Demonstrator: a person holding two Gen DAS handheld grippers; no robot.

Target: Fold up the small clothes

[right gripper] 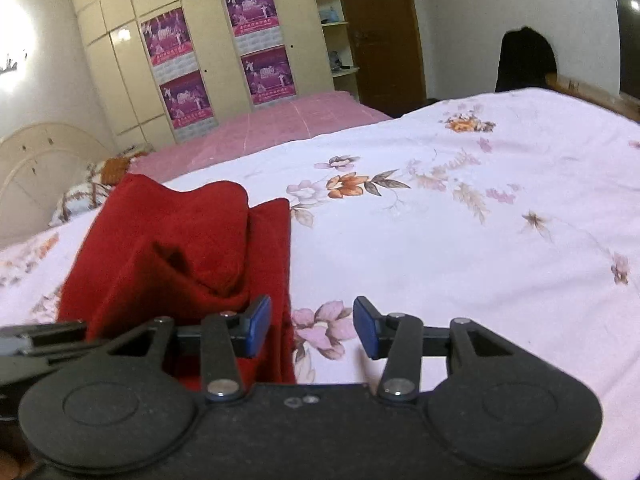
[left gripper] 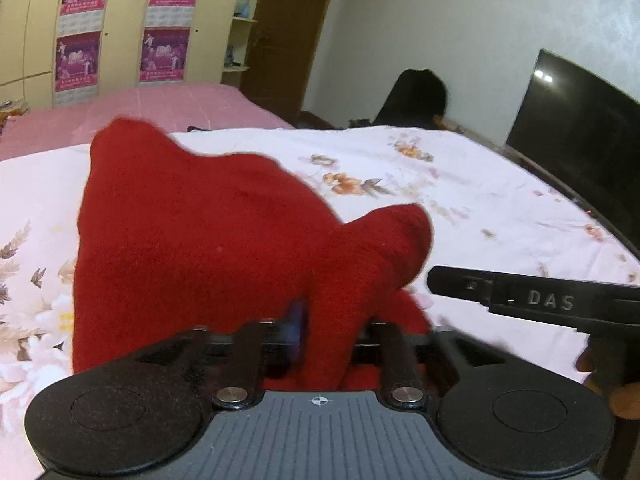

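Note:
A small red knitted garment lies on the floral bedsheet, partly lifted and bunched. My left gripper is shut on a fold of the red garment, which rises between its jaws and hides the fingertips. In the right wrist view the red garment lies folded at the left. My right gripper is open and empty, its blue pads just right of the garment's edge, above the sheet. The right gripper's body shows in the left wrist view.
The white floral sheet spreads wide to the right. A pink bed and a wardrobe with posters stand behind. A dark screen and a black chair stand beyond the bed's far edge.

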